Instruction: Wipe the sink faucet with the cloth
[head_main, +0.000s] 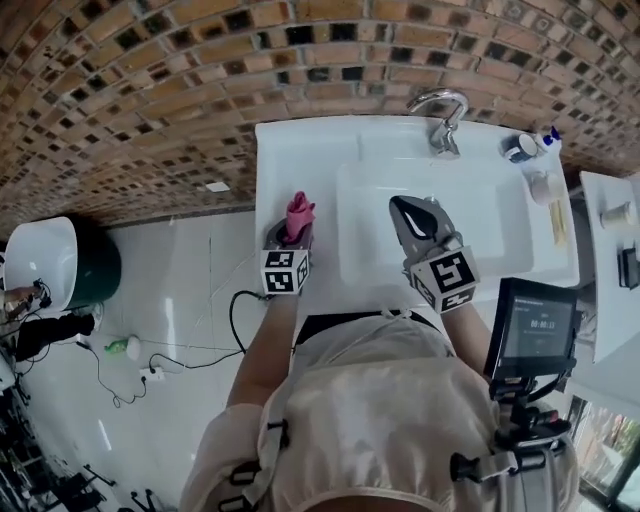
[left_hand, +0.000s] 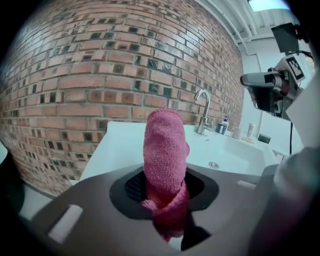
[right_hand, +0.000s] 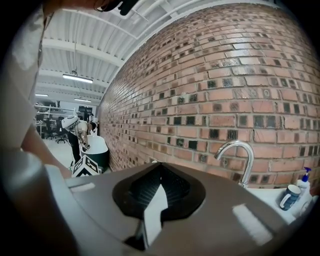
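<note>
Two grippers sit over the glossy white sink (head_main: 300, 150). The left gripper (head_main: 291, 234) is clamped on the cloth (head_main: 299, 214), a fuzzy pink terry wad rolled upright, at the sink's 9 o'clock deck. The curved chrome faucet (head_main: 441, 118) stands at 12 o'clock, well apart. The right gripper (head_main: 402, 207) is over the basin, ribbed black pads together and empty. Both point slightly down toward the brick-mosaic wall (head_main: 150, 90).
</note>
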